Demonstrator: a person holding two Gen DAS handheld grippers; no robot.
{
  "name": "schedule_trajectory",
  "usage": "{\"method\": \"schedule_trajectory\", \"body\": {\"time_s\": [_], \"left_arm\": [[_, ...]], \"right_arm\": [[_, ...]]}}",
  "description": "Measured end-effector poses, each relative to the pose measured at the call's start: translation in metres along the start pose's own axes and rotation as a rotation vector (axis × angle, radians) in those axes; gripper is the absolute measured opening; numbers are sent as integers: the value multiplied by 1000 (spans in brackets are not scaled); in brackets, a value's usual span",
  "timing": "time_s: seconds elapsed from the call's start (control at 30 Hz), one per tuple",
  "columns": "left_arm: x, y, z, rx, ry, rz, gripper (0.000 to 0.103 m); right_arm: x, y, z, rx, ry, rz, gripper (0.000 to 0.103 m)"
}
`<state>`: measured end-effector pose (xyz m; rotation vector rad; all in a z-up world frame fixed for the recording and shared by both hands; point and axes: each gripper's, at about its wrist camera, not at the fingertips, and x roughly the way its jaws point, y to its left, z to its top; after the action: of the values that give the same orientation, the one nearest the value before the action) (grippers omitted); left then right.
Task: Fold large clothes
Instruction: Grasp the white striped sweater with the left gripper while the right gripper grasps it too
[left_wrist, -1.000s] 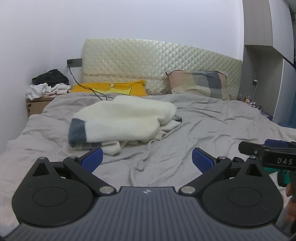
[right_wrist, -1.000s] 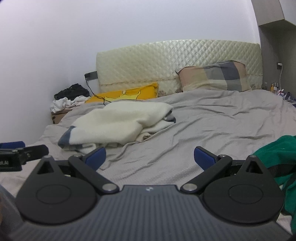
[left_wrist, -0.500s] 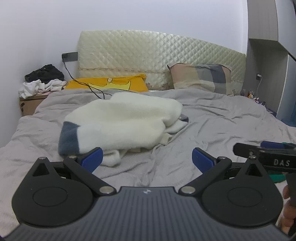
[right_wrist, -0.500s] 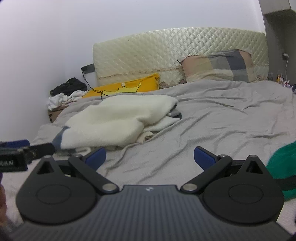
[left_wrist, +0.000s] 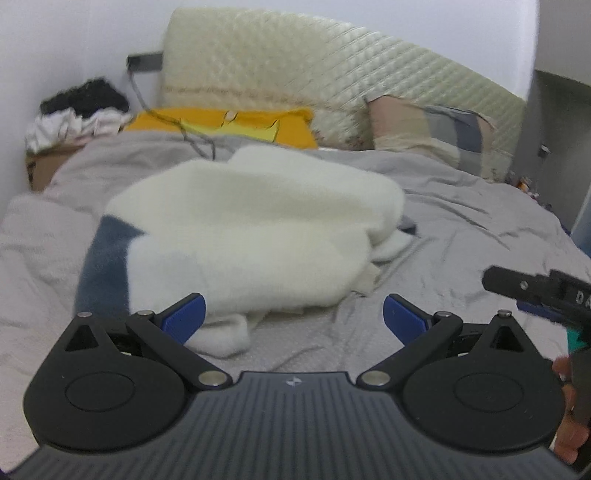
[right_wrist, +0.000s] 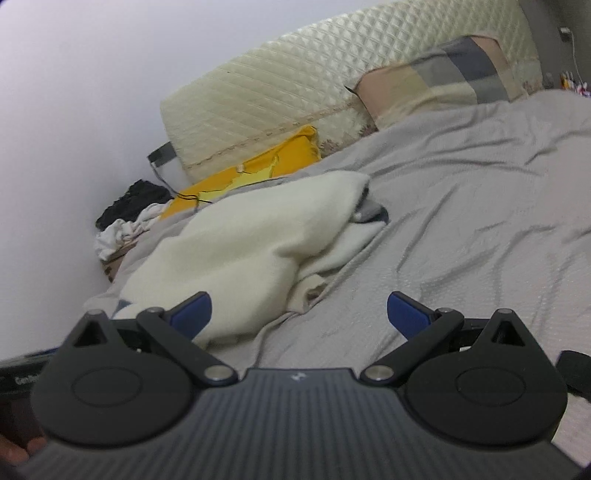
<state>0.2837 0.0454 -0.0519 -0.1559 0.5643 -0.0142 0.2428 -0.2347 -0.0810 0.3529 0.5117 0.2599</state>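
A crumpled cream fleece garment (left_wrist: 251, 229) with a dark blue-grey cuff (left_wrist: 103, 262) lies on the grey bed (left_wrist: 461, 240). It also shows in the right wrist view (right_wrist: 240, 251). My left gripper (left_wrist: 293, 317) is open and empty, just short of the garment's near edge. My right gripper (right_wrist: 299, 314) is open and empty, its left finger close to the garment's near edge. The right gripper's finger shows at the right edge of the left wrist view (left_wrist: 535, 288).
A yellow pillow (left_wrist: 229, 123) and a patchwork pillow (left_wrist: 428, 133) lean on the quilted headboard (left_wrist: 314, 70). A cable (left_wrist: 184, 133) runs onto the bed. Clothes are piled on a box (left_wrist: 77, 110) at the left. A green cloth (left_wrist: 574, 338) peeks in at the right.
Both grippers have moved forward toward the cream garment, which looks larger and closer. The right wrist view has tilted and swung left, and the green cloth has left it.
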Motion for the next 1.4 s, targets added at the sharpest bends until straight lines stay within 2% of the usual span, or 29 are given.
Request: {"method": "schedule_trajectory", "body": {"time_s": [0.1, 0.27, 0.37, 0.43, 0.5, 0.57, 0.63, 0.73, 0.8, 0.83, 0.9, 1.0, 1.07, 1.13, 1.23, 1.4], "left_arm": [[25, 13, -2, -57, 30, -15, 103], [57, 38, -14, -177, 92, -50, 103], [70, 51, -21, -257, 112, -105, 102], [77, 63, -24, -337, 118, -168, 102], [85, 77, -28, -434, 126, -227, 101], [92, 88, -31, -515, 128, -262, 96], [102, 101, -33, -595, 121, -288, 91], [116, 118, -36, -698, 102, -323, 82], [124, 126, -38, -743, 93, -329, 69], [126, 128, -38, -753, 92, -323, 64], [129, 133, -38, -772, 86, -310, 47], [134, 134, -35, -777, 68, -293, 32], [134, 131, -28, -729, 44, -275, 28], [129, 126, -21, -670, 14, -259, 27], [117, 120, -9, -606, -58, -254, 24], [84, 132, 7, -636, -178, -284, 20]], "right_arm": [[24, -11, -1, 69, 17, 1, 103], [58, -28, 2, 168, 30, 112, 102], [83, -34, 4, 226, 58, 167, 93], [98, -37, 3, 266, 64, 191, 79], [108, -43, -1, 318, 59, 215, 75], [122, -49, -3, 373, 75, 240, 68], [133, -50, -2, 371, 77, 249, 62], [151, -56, 4, 403, 72, 278, 62], [165, -62, 8, 442, 70, 309, 62], [174, -62, 12, 453, 68, 321, 62], [190, -63, 20, 451, 80, 322, 62], [213, -62, 28, 422, 90, 293, 62], [224, -59, 31, 389, 92, 280, 55], [226, -53, 37, 346, 86, 281, 39], [214, -48, 43, 295, 51, 275, 25], [165, -36, 59, 216, -7, 272, 13]]}}
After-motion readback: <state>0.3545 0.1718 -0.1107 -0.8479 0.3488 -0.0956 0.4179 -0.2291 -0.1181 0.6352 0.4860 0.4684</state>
